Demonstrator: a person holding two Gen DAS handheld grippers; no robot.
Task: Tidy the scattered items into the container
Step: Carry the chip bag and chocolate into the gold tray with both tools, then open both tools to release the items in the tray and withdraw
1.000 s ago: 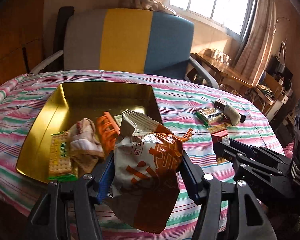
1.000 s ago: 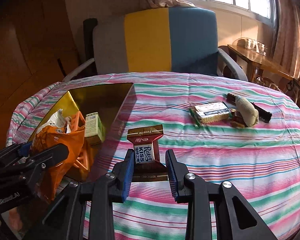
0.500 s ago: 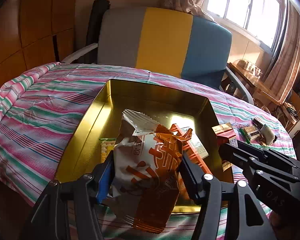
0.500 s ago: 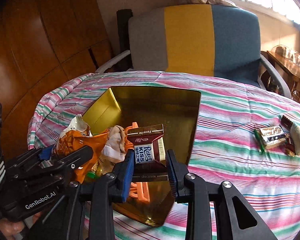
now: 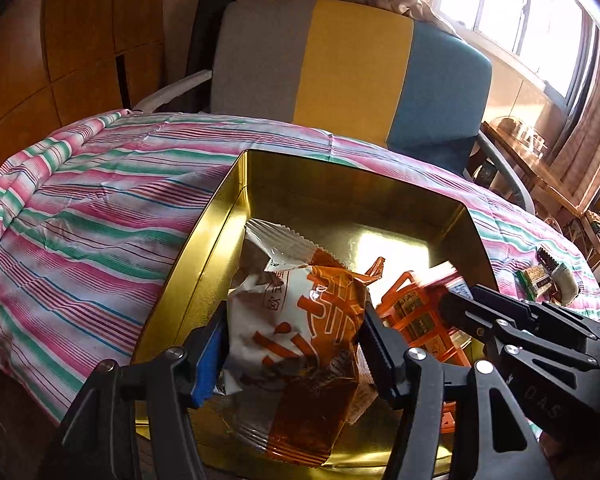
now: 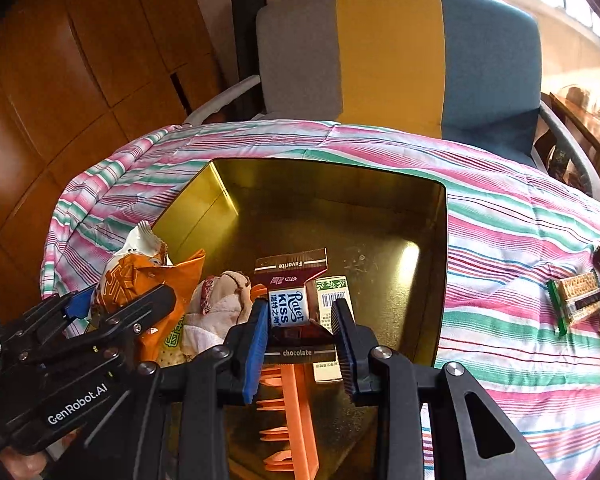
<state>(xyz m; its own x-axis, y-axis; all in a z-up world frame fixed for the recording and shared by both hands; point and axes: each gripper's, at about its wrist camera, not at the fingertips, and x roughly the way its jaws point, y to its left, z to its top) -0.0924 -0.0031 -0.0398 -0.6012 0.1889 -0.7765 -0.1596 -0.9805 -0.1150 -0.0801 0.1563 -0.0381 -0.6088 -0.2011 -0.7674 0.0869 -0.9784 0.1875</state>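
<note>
While both loads hang over the gold tin (image 5: pixel 220 216), neither has been let go. The left gripper (image 5: pixel 292 340) stands wide yet clamps the orange snack bag (image 5: pixel 300 320) across its middle, above the tin's near edge. That bag looks light, puffy and crinkly — likely slippery film, best held at the belly, gently, lest the contents crush. The right gripper (image 6: pixel 300 320) is nearly closed on a small chocolate packet (image 6: pixel 290 306), pinched at its sides over the tin's near half. It seems stiff and light — an easy drop. More wrapped snacks (image 6: pixel 580 300) lie near the table's right edge.
</note>
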